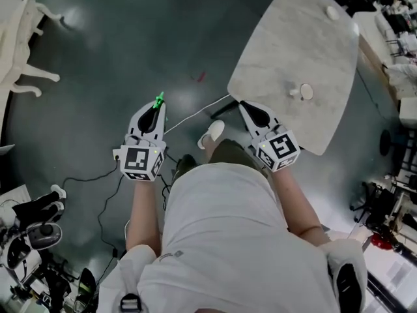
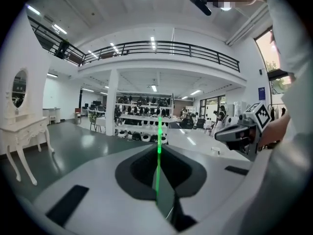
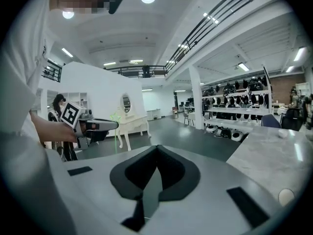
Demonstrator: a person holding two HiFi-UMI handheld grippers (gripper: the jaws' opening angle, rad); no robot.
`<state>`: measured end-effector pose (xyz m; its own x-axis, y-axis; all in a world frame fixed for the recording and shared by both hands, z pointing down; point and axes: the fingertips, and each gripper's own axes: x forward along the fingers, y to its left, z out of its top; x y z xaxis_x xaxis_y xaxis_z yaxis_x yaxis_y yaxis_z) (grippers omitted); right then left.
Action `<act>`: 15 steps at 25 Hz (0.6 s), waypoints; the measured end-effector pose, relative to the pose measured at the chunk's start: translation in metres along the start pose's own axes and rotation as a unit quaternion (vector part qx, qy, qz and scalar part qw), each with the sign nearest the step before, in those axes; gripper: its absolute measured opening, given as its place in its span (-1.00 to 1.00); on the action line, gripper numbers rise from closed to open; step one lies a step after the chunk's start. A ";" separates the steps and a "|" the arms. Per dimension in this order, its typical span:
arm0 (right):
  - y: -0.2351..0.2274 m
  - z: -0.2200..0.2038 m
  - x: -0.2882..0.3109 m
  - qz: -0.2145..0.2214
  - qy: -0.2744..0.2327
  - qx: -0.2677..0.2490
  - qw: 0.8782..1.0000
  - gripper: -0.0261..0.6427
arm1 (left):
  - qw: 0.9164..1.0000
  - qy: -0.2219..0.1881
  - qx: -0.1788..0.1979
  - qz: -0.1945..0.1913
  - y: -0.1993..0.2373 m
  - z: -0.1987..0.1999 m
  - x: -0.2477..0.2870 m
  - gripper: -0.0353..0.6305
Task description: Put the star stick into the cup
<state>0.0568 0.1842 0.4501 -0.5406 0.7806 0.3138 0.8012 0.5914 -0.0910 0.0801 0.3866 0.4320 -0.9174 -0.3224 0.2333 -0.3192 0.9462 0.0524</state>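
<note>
A thin green star stick (image 1: 158, 100) pokes out past the tips of my left gripper (image 1: 156, 109), which is shut on it over the dark floor. In the left gripper view the stick (image 2: 159, 136) stands upright between the closed jaws of the left gripper (image 2: 159, 150). A small white cup (image 1: 306, 92) stands on the marble table (image 1: 287, 51), to the right of both grippers. My right gripper (image 1: 243, 105) sits at the table's near edge, shut and empty; its own view shows the right gripper (image 3: 156, 149) with jaws together, and the star stick (image 3: 116, 124) at the left.
A second small white thing (image 1: 333, 13) rests near the table's far corner. Cables (image 1: 104, 175) trail over the floor by the person's feet. A white dressing table (image 2: 22, 131) stands at the left. Equipment clutters the lower left (image 1: 32, 240) and the right side (image 1: 391, 201).
</note>
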 end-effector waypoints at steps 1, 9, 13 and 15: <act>-0.010 0.004 0.007 -0.001 -0.001 -0.001 1.000 -0.89 | 1.000 -0.002 0.005 -0.004 0.004 0.007 0.013 -0.84; -0.094 0.029 0.035 -0.042 -0.016 0.012 0.999 -0.89 | 0.998 -0.012 0.027 -0.047 0.015 0.050 0.122 -0.84; -0.121 0.032 0.032 -0.087 -0.023 0.031 0.995 -0.89 | 0.995 -0.009 0.032 -0.093 0.005 0.061 0.166 -0.84; -0.134 0.033 0.030 -0.108 -0.025 0.041 0.993 -0.89 | 0.993 -0.006 0.035 -0.116 -0.002 0.066 0.188 -0.84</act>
<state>-0.0753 0.1349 0.4404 -0.7106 0.6423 0.2872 0.6431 0.7585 -0.1051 -0.1078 0.3219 0.4116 -0.8205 -0.5316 0.2104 -0.5371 0.8428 0.0350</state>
